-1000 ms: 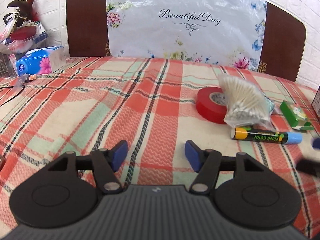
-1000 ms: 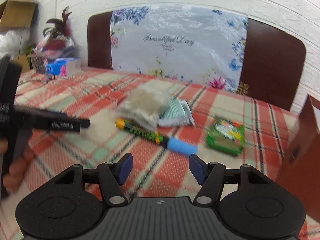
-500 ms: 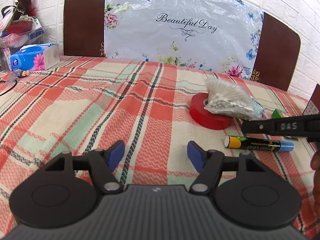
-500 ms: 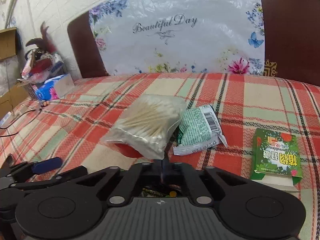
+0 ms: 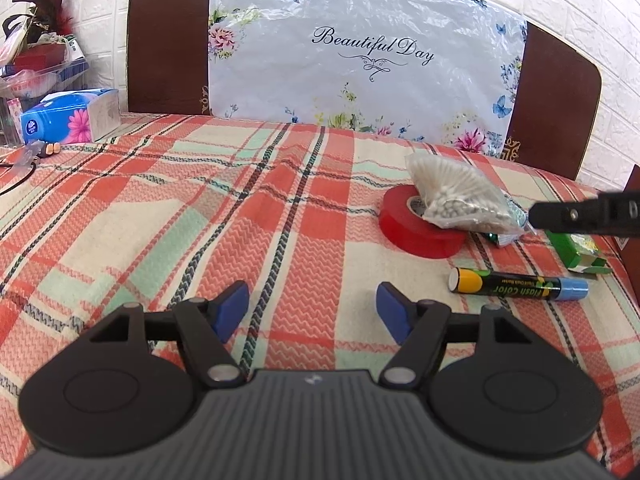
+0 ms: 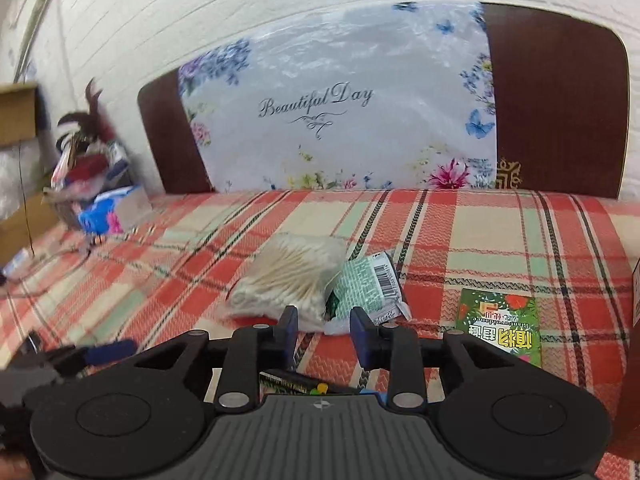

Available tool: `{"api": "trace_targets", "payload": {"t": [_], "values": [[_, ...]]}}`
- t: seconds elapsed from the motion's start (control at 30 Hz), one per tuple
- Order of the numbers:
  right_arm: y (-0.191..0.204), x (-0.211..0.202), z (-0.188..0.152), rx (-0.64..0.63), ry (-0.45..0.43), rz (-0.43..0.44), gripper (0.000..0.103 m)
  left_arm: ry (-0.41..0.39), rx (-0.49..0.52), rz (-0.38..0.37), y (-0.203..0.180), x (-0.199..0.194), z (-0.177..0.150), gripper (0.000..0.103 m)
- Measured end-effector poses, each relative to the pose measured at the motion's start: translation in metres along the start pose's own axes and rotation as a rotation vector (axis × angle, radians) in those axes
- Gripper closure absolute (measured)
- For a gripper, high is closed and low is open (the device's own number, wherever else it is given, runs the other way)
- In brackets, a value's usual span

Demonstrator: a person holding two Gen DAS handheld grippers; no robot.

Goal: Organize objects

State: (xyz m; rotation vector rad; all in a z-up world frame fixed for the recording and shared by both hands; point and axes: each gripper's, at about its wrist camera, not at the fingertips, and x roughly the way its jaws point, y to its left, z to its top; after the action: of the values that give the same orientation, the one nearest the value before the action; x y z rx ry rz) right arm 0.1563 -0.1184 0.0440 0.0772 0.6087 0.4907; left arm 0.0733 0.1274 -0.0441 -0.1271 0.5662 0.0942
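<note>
Left wrist view: your left gripper (image 5: 312, 312) hovers over the plaid cloth (image 5: 160, 216), jaws opening with nothing between the blue pads. Ahead to its right lie the red tape roll (image 5: 416, 232), with the bag of cotton swabs (image 5: 456, 196) resting partly on it, and the marker (image 5: 520, 285) flat on the cloth nearer you. The green box (image 5: 576, 250) sits beyond the marker's blue cap. Right wrist view: your right gripper (image 6: 323, 334) has its jaws opening, nothing pinched between the pads; the marker lies below and behind them, partly hidden by the gripper body. The green sachet (image 6: 364, 288) touches the swab bag.
</note>
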Motion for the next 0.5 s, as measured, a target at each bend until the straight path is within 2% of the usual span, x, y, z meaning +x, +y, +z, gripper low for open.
{"api": "trace_targets", "payload": {"t": [0.13,0.23,0.27,0.3,0.4,0.5], "values": [[0.002,0.018,0.006,0.016,0.016,0.004,0.072,-0.002,-0.009,-0.007,0.001,0.0,0.0,0.03],[0.006,0.036,0.006,0.029,0.059,0.026,0.072,-0.003,-0.017,-0.014,0.002,0.001,0.001,0.03],[0.007,0.041,0.005,0.032,0.076,0.038,0.077,-0.003,-0.019,-0.016,0.002,0.001,0.001,0.03],[0.008,0.043,0.004,0.03,0.086,0.042,0.092,-0.003,-0.021,-0.018,0.003,0.001,0.001,0.03],[0.018,0.032,0.002,-0.004,0.061,0.056,0.101,-0.005,-0.029,-0.023,0.005,0.001,0.002,0.03],[0.03,0.01,0.001,-0.083,0.018,0.076,0.102,-0.006,-0.04,-0.031,0.007,0.001,0.002,0.03]]}}
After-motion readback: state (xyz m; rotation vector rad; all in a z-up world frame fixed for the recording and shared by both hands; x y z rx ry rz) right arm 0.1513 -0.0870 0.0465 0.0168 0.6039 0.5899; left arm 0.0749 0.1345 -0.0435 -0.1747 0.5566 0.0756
